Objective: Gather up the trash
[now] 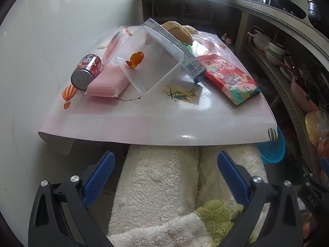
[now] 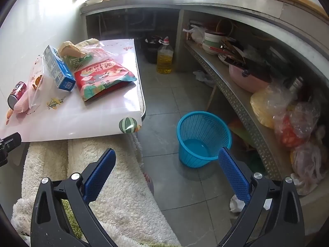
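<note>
On the table lie a red drink can on its side, a pink sponge, a tilted clear plastic box with orange peel in it, a blue and white carton and a red snack bag. The can, carton and snack bag also show in the right wrist view. A blue bin stands empty on the floor right of the table. My left gripper is open and empty, short of the table edge. My right gripper is open and empty, above the floor near the bin.
A fluffy white cloth covers a seat below the table edge. A low shelf on the right holds bowls, a pink basin and plastic bags. An oil bottle stands on the floor behind. A white wall borders the table's left side.
</note>
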{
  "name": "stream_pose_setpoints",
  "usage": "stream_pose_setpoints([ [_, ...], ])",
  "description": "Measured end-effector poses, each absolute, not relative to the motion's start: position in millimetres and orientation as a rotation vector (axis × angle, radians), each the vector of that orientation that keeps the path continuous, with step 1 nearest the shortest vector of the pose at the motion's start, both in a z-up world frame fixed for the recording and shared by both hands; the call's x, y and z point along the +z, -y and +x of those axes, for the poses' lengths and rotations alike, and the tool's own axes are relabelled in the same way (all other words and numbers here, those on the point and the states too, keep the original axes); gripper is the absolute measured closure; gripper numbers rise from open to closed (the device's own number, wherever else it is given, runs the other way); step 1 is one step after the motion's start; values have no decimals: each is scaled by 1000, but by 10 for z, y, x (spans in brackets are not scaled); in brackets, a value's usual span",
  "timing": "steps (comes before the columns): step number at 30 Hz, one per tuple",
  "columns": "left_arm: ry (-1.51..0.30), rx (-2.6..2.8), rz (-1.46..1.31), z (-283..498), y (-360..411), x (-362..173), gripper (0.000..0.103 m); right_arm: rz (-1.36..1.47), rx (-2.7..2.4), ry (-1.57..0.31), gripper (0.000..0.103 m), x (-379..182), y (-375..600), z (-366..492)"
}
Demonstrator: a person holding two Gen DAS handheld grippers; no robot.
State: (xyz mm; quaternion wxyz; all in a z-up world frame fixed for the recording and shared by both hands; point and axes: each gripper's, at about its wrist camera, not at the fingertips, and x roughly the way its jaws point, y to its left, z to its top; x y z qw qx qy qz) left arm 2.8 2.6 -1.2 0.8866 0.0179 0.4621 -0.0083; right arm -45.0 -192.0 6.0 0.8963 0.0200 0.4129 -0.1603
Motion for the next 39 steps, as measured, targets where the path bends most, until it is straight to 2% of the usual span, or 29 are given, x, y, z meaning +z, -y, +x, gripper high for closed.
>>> stream_pose_setpoints([
  [39, -940, 21, 68, 11, -63, -44, 5, 29, -330, -861, 8, 53, 1886, -423],
])
